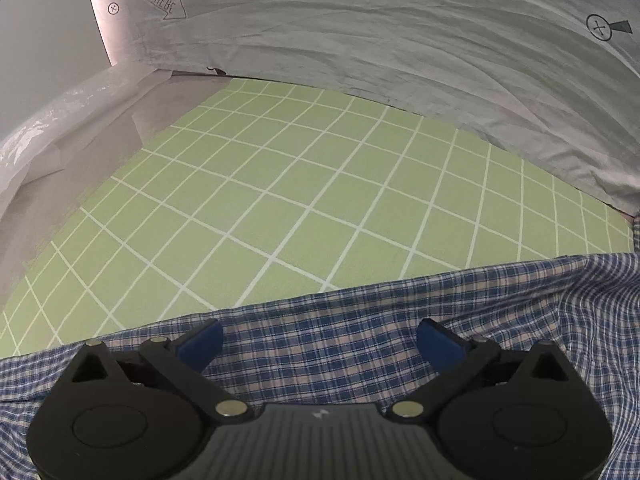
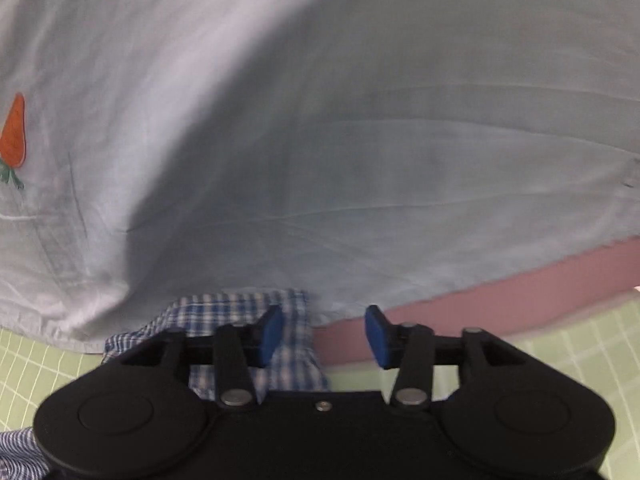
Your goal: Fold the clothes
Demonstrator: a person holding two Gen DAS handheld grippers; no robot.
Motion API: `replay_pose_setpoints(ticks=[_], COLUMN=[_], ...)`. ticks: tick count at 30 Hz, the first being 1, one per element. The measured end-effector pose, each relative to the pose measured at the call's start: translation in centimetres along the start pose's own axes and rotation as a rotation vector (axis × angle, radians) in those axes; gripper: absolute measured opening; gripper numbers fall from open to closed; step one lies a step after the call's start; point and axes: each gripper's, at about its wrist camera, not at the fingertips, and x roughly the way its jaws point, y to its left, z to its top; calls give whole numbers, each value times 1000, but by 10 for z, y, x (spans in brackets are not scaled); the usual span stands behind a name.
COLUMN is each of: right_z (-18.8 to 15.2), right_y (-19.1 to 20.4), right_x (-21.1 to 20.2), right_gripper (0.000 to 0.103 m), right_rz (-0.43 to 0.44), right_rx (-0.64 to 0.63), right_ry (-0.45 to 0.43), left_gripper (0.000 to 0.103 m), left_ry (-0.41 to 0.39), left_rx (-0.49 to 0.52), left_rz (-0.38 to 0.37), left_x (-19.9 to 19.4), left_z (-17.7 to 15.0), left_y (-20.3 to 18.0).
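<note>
A blue and white plaid shirt (image 1: 360, 316) lies spread over the near part of a green grid mat (image 1: 300, 184). My left gripper (image 1: 319, 334) hangs just above the shirt, jaws wide open with nothing between the pads. In the right wrist view a folded end of the plaid shirt (image 2: 224, 308) pokes out from under a pale blue cloth (image 2: 320, 140). My right gripper (image 2: 324, 324) hovers there, jaws partly apart. Its left finger (image 2: 272, 332) is over the plaid end, and the pads press on nothing.
A wrinkled grey cloth (image 1: 380, 40) printed with a "LOOK HERE" arrow drapes along the mat's far side. Crinkled clear plastic (image 1: 48, 132) lies at the left edge. The pale blue cloth bears an embroidered carrot (image 2: 14, 136), with a pink band (image 2: 520, 292) below its hem.
</note>
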Motion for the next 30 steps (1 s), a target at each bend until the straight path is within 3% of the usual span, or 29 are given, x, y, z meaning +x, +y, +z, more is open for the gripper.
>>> replay_pose_setpoints(ticks=[1, 2, 3, 6, 10, 14, 18, 24, 30], right_z=[-3, -8, -15, -46, -114, -189, -247, -295, -326], right_y=[-7, -14, -19, -34, -61, -95, -117, -131, -131], right_x=[-14, -32, -52, -112, -192, -265, -323, -363, -394], right_gripper=[61, 75, 80, 80, 80, 80, 80, 80, 81], right_rz=[-1, -16, -35, -77, -125, -181, -223, -275, -272], right_rx=[23, 37, 34, -18, -85, -52, 21, 84, 96], right_ry=[-19, -35, -48, -43, 59, 169, 221, 264, 281], left_gripper=[102, 102, 102, 102, 102, 102, 102, 102, 102], left_ry=[-3, -2, 0, 9, 27, 63, 110, 162, 148], left_rx=[2, -1, -5, -10, 25, 27, -30, -57, -21], left_rz=[-3, -8, -19, -59, -82, -89, -114, -173, -170], left_x=[-5, -11, -18, -44, -83, -119, -141, -154, -168], left_z=[-1, -3, -5, -21, -59, -109, -150, -187, -205], left_y=[3, 7, 12, 30, 62, 103, 143, 169, 170])
